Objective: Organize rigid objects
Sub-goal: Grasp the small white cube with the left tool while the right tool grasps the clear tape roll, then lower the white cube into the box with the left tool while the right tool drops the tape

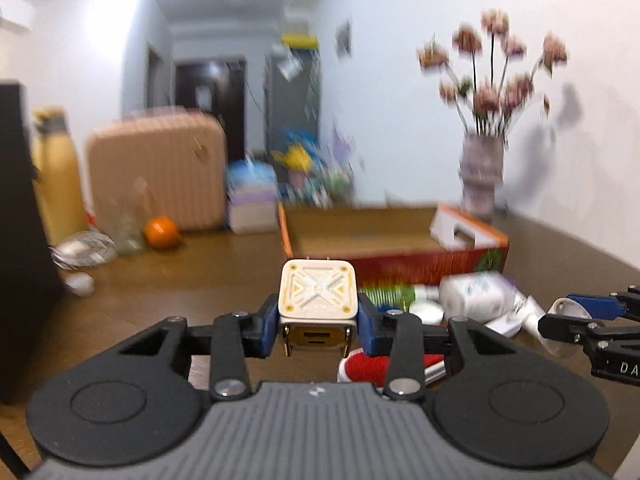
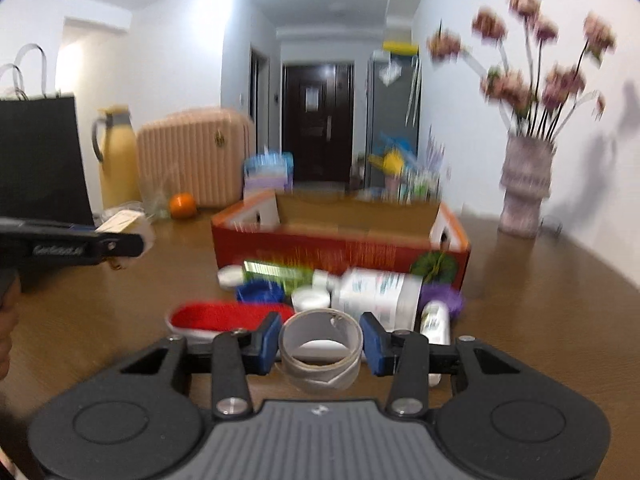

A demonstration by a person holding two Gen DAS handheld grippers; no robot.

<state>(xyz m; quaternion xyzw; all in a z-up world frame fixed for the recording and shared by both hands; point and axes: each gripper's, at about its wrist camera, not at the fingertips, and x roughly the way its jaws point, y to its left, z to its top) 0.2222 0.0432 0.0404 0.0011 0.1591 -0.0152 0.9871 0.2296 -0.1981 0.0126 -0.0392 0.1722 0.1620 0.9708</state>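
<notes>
**A:** so what's out there? biggest first pls

**B:** brown wooden table (image 2: 540,280) under everything. Open red cardboard box (image 2: 340,248) sits ahead of both tongs, empty as far as I can see. A white plastic bottle (image 2: 376,290) lies on its side just past the right gripper (image 2: 320,344).

**A:** and the tongs?

**B:** right gripper is clamped on a grey roll of tape (image 2: 320,350), off the table. Left gripper (image 1: 318,320) is clamped on a small cream square charger block (image 1: 318,294), lifted too, box straight ahead.
</notes>
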